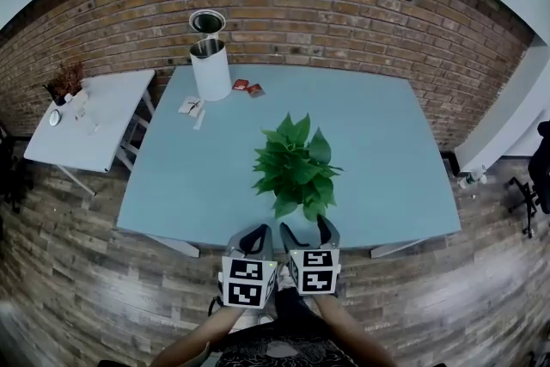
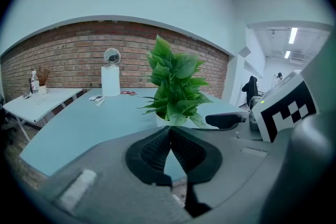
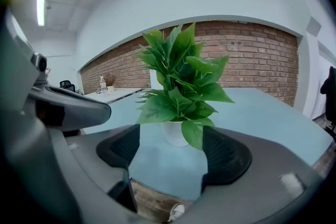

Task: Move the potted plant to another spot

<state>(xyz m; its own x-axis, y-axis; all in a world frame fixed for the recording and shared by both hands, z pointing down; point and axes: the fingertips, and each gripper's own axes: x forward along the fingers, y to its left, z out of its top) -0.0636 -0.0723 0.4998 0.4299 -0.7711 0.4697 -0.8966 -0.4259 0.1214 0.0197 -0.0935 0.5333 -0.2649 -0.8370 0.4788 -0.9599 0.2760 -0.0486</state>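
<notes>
1. Head view, starting left: a small white side table with a few bits on it. Then there's a white bin at the far edge of the big pale-blue table. Brick wall behind, wood-look floor.
2. Left gripper: jaws pressed together with nothing in them, hanging at the table's near edge.
3. Potted plant: sits upright toward the near middle of the table, untouched, just ahead of both grippers.
4. Right gripper: jaws spread, white pot lined up in the gap but not reached yet.
5. Looks like the approach step to me. Next it needs to go forward and lower so the pads land on the pot under the leaves, then squeeze and lift.
</notes>
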